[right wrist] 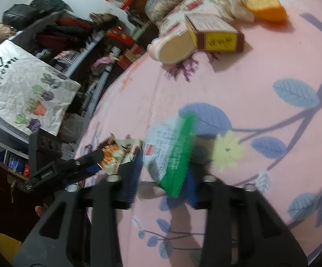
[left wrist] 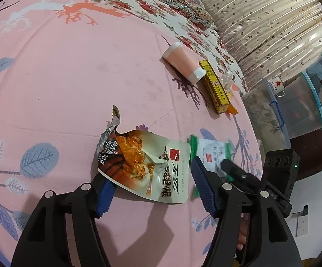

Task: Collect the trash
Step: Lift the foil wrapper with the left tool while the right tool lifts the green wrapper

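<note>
The left gripper stands spread wide over a pink leaf-print bedspread, its blue pads flanking the near edge of a torn orange-and-white snack wrapper that lies flat between the jaws, unclamped. Just beyond its right jaw sits a green-edged white packet, with the other tool's dark tip over it. From the right wrist view, the right gripper is released too, its jaws parted around that same green-edged packet, which is blurred; whether either pad touches it cannot be told. Ahead of both jaws the spread lies open up to a pink paper cup on its side, touching a yellow box, with an orange piece beyond. The bed's edge falls away right of the left jaws toward clear storage bins and a patterned curtain.
</note>
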Available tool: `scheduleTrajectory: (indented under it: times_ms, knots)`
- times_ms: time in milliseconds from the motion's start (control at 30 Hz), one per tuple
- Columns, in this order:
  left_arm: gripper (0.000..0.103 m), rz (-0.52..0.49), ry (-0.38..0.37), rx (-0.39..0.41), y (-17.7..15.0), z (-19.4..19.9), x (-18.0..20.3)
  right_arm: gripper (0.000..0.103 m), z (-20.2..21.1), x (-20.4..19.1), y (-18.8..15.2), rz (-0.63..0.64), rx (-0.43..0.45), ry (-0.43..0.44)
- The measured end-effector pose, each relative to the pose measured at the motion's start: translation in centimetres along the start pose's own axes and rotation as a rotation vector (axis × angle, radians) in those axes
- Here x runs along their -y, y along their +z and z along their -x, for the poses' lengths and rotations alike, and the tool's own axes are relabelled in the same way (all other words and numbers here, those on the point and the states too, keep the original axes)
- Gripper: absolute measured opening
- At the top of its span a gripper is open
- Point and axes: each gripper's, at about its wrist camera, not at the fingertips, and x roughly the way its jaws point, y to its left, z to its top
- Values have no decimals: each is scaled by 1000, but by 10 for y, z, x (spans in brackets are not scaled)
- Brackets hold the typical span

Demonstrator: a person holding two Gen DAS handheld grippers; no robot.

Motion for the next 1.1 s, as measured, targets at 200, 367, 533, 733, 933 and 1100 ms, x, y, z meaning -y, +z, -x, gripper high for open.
scheduleTrajectory:
  times_ms: [200, 367, 533, 733, 933, 1100]
  knots:
    - [62, 1, -2, 1, 1, -1, 0, 63, 1, -6, 0, 33, 17, -33]
    - [62, 1, -7, -5, 2, -2, 2, 63, 0, -8, 0, 43, 9, -35]
    - [7, -10, -4, -19, 0, -7, 5, 23, -16, -9, 0, 51, -52, -67]
    - [5, -32, -39, 4, -1, 0, 17, 12, 3, -7, 4, 59, 8, -62]
    - [5, -109, -98, 34, -1, 11, 49, 12, 38, 5, 15, 24, 95, -56]
    - [5, -153, -117, 21, 0, 7, 72, 12, 67, 22, 19, -5, 157, -64]
